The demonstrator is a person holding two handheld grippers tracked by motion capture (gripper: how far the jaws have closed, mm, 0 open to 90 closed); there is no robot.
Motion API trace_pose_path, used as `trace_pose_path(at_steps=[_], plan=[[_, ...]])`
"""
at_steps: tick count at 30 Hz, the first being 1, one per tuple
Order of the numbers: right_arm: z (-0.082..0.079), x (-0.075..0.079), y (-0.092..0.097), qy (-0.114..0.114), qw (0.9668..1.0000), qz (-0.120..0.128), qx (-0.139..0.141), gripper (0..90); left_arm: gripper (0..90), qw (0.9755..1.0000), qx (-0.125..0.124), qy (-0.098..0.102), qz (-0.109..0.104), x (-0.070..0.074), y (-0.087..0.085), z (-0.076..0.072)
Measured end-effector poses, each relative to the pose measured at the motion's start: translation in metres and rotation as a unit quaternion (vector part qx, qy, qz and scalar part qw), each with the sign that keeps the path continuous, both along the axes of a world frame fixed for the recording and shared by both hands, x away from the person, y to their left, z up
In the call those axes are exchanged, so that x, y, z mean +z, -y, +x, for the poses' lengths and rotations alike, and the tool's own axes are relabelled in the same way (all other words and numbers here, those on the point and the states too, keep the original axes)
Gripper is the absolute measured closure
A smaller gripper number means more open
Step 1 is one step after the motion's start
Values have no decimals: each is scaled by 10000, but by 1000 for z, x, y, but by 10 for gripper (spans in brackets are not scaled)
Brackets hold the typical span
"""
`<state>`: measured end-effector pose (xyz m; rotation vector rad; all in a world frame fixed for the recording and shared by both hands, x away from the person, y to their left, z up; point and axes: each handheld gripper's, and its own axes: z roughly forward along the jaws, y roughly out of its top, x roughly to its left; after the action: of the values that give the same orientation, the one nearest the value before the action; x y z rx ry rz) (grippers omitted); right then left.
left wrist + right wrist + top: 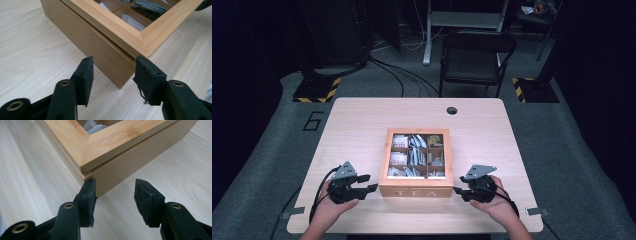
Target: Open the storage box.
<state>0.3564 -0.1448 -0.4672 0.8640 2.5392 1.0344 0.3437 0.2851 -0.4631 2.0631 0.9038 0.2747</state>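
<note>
We had the tea box point(416, 190) at table centre, left gripper point(368, 182) at its 9 o'clock, right gripper point(458, 190) at 3, equally near, both with jaws apart, gripping nothing.

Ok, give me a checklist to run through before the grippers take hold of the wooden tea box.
1. Light wooden tea box with windowed lid lies flat on the pale wooden table: ok.
2. Lid closed: ok.
3. Left gripper lined up with near left corner: ok.
4. Right gripper lined up with near right corner: ok.
5. Left gripper gripping the box: not ok, jaws open.
6. Right gripper gripping the box: not ok, one pad at the corner, the other apart.
</note>
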Motion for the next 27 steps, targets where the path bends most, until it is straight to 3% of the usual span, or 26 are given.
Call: trace_pose_path(at_steps=[7,10,14,18,27], plan=[[-2,4,4,-95,9996,262,64,530,509,9998,-200,-58,-80,5,-3,-3],[-2,5,5,-115,9989,438,146,537,521,9996,-278,-30,-30,3,2,-3],[-1,5,5,-133,9987,453,188,546,522,9994,-327,-100,-21,-2,8,-3],[-1,5,5,-288,9974,614,262,563,543,9992,-371,-114,6,-4,13,-3],[-3,0,-4,-213,9980,536,266,547,614,9996,-272,-72,-36,-6,21,-4]])
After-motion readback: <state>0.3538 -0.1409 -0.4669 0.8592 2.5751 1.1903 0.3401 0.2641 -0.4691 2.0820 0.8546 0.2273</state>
